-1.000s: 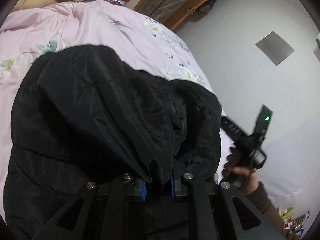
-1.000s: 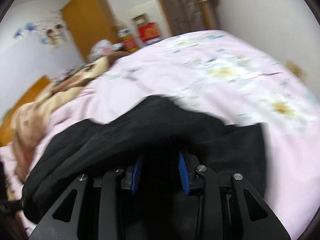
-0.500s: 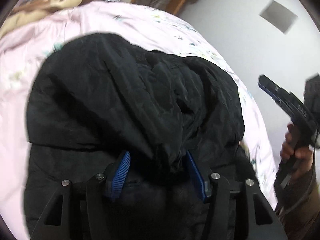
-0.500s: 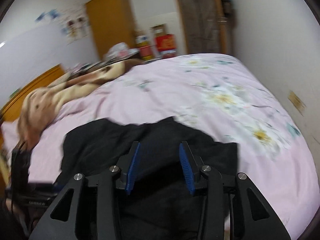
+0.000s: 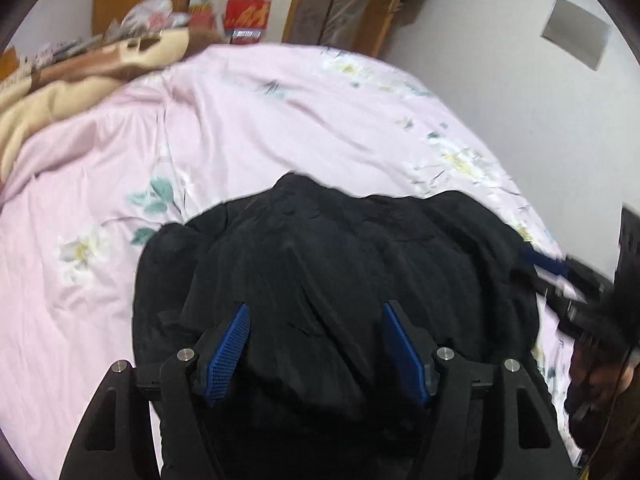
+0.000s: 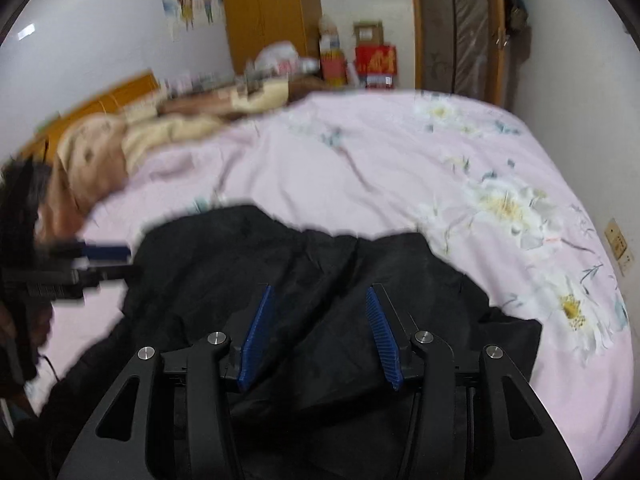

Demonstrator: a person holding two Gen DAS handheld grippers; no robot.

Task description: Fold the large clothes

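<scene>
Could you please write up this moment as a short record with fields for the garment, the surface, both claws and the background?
garment: black padded jacket, lying bunched on the bed
surface: pink floral bedspread
left claw: open, jaws have just been opening, blue pads clear of the jacket below
right claw: open, jaws have just been opening, nothing gripped
background: tan blanket at the far side, wooden wardrobe, red box
</scene>
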